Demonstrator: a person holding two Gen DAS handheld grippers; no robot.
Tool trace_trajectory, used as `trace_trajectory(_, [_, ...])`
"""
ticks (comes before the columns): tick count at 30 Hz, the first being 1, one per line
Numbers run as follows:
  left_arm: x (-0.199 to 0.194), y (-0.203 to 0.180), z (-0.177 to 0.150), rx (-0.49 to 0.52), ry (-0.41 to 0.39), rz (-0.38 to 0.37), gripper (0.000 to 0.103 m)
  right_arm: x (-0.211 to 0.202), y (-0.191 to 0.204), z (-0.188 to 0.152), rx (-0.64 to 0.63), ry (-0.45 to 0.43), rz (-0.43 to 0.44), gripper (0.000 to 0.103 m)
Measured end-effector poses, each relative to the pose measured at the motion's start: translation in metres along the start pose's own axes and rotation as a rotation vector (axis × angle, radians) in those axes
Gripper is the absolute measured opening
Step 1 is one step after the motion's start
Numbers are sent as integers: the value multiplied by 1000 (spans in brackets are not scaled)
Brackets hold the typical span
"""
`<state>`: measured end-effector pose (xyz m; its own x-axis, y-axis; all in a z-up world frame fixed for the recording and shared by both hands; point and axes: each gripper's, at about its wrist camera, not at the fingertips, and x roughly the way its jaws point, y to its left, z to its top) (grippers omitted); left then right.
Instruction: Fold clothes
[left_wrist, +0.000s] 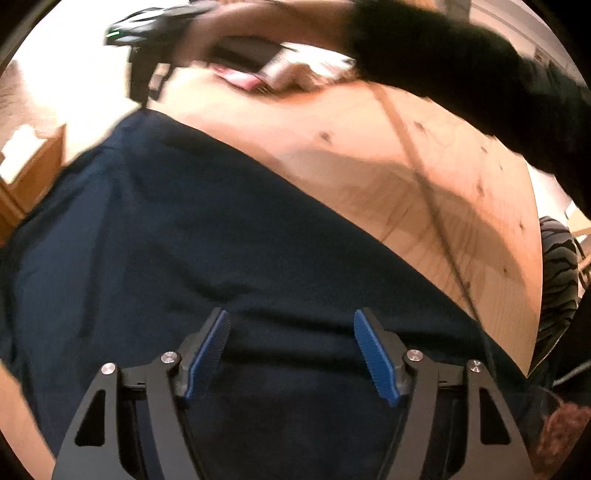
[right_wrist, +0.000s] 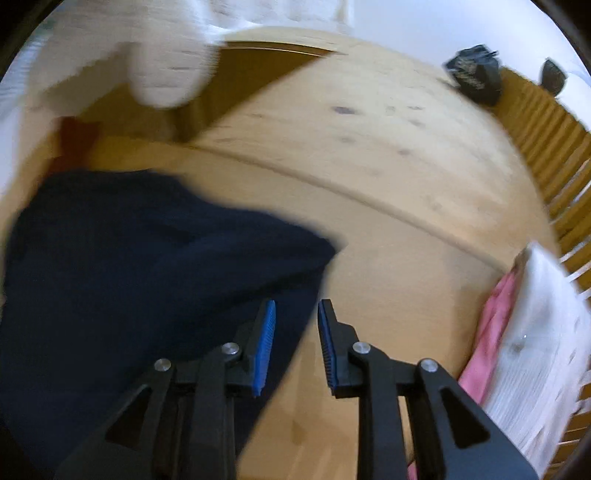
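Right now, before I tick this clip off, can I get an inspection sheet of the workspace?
Surface: wooden table, light, knotty, with a seam across it.
Job's things: dark navy garment spread on the table; its edge reaches under the right gripper.
Clutter: pink cloth and white cloth stacked at the table edge; pale cloth at the far side; small dark bag on the far corner.
Grippers: left gripper open above the garment; right gripper open at the garment's edge, holding nothing.
Cables: nothing seen.
Surroundings: dark sleeve across the top of the left view; slatted wooden furniture beside the table; both views blurred.
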<state>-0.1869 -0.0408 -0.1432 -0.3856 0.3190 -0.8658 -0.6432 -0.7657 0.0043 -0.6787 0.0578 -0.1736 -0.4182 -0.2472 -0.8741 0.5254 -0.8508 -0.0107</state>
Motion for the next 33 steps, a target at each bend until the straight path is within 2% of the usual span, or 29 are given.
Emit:
trace_trajectory(1, [-8,4,-4,-23,-10,15,68,-12,10,-18,-11,8,69,23])
trace_trajectory(3, [-19,-4,-15,-41,-8,17,68,-28,32,-53,-58,43,141,23])
trace_trajectory(7, [-34,-31,-38,-55,14,1,68,-48,61,-110,-100,74,187,23])
trace_trajectory(9, [-41,-44,-50,-63,24,-7,68,-55,71,-124,-116,68,161,23])
trace_trajectory(12, [-50,-64,-66,-71,43,-17,68,-56,80,-129,-151,72,117,24])
trace_trajectory(18, [-36,-96,-79,-61,103,-17,69,-57,90,-130,-208,71,37,24])
trace_trajectory(24, [-53,-93,-107,-82,103,3,69,-67,91,-134,-217,98,-27,24])
trace_trajectory(26, [-54,-89,-106,-99,137,23,68,-60,84,-137,-204,106,-40,24])
trace_trajectory(28, [-62,-84,-102,-125,101,37,68,-63,84,-132,-185,65,-34,24])
trace_trajectory(30, [-66,-78,-92,-168,38,25,68,-66,87,-129,-166,19,33,26])
trace_trajectory(33, [-53,-80,-76,-161,14,35,68,-54,90,-127,-154,40,27,26])
